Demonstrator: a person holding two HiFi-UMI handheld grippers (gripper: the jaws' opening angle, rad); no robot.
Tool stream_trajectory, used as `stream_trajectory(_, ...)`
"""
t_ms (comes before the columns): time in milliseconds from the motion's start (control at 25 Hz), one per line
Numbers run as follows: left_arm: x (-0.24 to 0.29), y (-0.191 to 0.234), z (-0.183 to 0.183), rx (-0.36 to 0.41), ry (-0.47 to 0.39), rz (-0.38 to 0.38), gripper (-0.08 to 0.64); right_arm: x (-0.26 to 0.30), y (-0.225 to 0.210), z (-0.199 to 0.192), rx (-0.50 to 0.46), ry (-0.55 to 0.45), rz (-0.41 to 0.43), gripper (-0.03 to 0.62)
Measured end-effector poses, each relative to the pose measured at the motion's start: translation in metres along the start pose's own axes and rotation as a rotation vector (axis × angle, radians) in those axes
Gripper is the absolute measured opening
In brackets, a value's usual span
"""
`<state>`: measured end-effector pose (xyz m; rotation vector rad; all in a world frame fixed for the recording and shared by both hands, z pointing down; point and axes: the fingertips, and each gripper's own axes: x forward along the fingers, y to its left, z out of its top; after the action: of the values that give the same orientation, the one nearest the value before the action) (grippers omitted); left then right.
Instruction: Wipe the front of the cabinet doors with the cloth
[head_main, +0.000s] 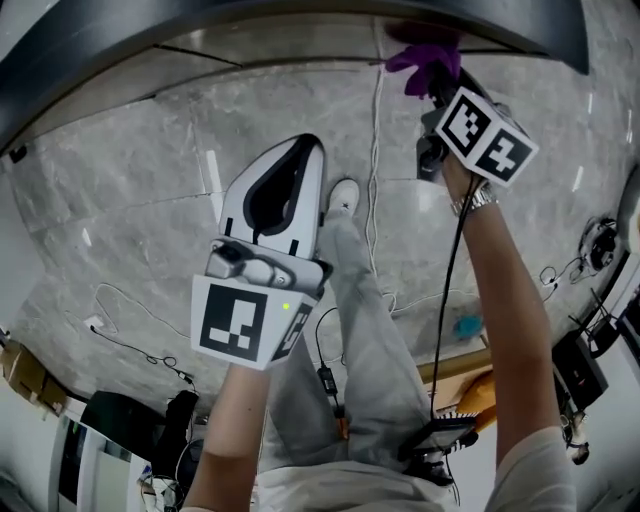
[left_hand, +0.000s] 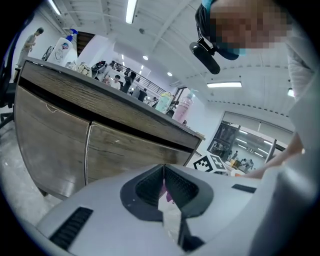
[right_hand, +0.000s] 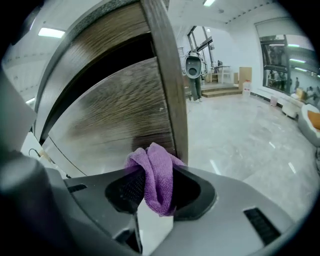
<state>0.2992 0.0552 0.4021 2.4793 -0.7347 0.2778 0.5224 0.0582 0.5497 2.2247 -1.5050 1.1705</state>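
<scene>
The cabinet (left_hand: 60, 125) fills the left gripper view. It has two wood-grain doors (left_hand: 130, 150) side by side under a dark recess, and a bench top (left_hand: 125, 97) above that carries bottles. The door fronts run long and sideways, with a vertical seam between the two doors.

The right gripper (right_hand: 155, 175) is much the nearer of the two to the cabinet. It points straight at the door front, just beside the cabinet's end corner, below the recess. Nearly all of the door front lies to one side of it, away from that corner, so I judge the wipe has to travel along the front towards the seam.

The left gripper (left_hand: 164, 170) is held well back from the cabinet, over the marble floor (head_main: 150, 200). Its jaws are together on nothing. A purple sliver shows in the slit between them, which I take to be something beyond the jaws rather than something held.

The right jaws are clamped on the cloth (right_hand: 152, 157), a purple microfibre cloth bunched into a thick fold. The fold's long axis runs along the jaws and out past their tips towards the cabinet. Its rounded end is at the door front or just short of it, and I cannot tell whether it touches. Only a small bunched end faces the wood, so each pass would cover a narrow band.
</scene>
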Motion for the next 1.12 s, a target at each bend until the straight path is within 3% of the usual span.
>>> stream_trajectory(240, -0.015, 0.014, -0.003, -0.002, 0.01, -0.011, 0.017, -0.011, -0.018, 0.001, 0.081, -0.049, -0.085, 0.138)
stream_trajectory(440, -0.042, 0.051, 0.0, 0.001, 0.011, 0.024, 0.017, -0.016, 0.011, -0.017, 0.111, -0.051, -0.1, 0.138)
stream_trajectory(640, -0.073, 0.095, 0.009, -0.003, -0.002, 0.049, 0.017, -0.01, 0.072, -0.058, 0.112, 0.011, -0.071, 0.138)
stream_trajectory(840, -0.101, 0.144, 0.014, -0.019, -0.009, 0.078, 0.017, 0.01, 0.161, -0.1, 0.014, 0.099, 0.023, 0.138)
stream_trajectory(1120, -0.134, 0.194, 0.016, -0.033, -0.019, 0.126, 0.017, 0.041, 0.236, -0.112, 0.003, 0.123, 0.079, 0.138)
